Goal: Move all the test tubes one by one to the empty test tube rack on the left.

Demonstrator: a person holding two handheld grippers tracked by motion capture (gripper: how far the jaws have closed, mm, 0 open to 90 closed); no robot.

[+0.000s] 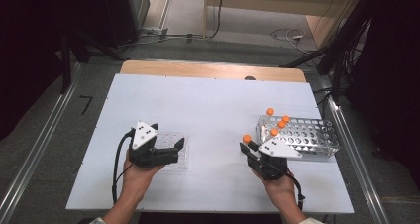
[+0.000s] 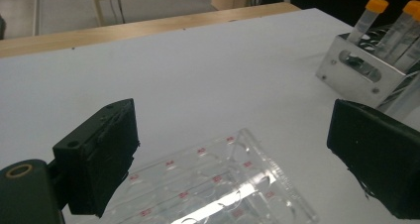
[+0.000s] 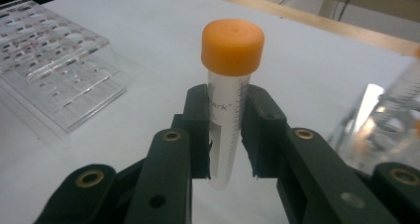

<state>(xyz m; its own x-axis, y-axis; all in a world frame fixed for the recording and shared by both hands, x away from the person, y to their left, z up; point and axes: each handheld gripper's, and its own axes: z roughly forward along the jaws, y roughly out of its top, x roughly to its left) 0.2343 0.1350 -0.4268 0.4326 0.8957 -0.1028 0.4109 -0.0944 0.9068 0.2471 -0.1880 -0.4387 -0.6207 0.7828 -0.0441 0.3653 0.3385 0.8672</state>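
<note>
My right gripper (image 3: 225, 135): jaws clenched on orange-capped graduated tube (image 3: 229, 100), tube upright, long axis vertical, cap above pads. In high view tube sits just left of metal tube rack (image 1: 317, 147), clear of it. Clear acrylic rack (image 1: 179, 160) lies further left of metal rack, across bare white table (image 1: 208, 105); likely destination, my judgement. My left gripper (image 2: 233, 159): jaws wide, released, straddling acrylic rack (image 2: 218, 184), pads not pressing it.

Right tool (image 1: 246, 145) grips an orange-capped tube (image 1: 246, 139) beside the metal rack (image 1: 317, 143); left tool (image 1: 179, 143) seemingly over a clear tray (image 1: 181, 160).
</note>
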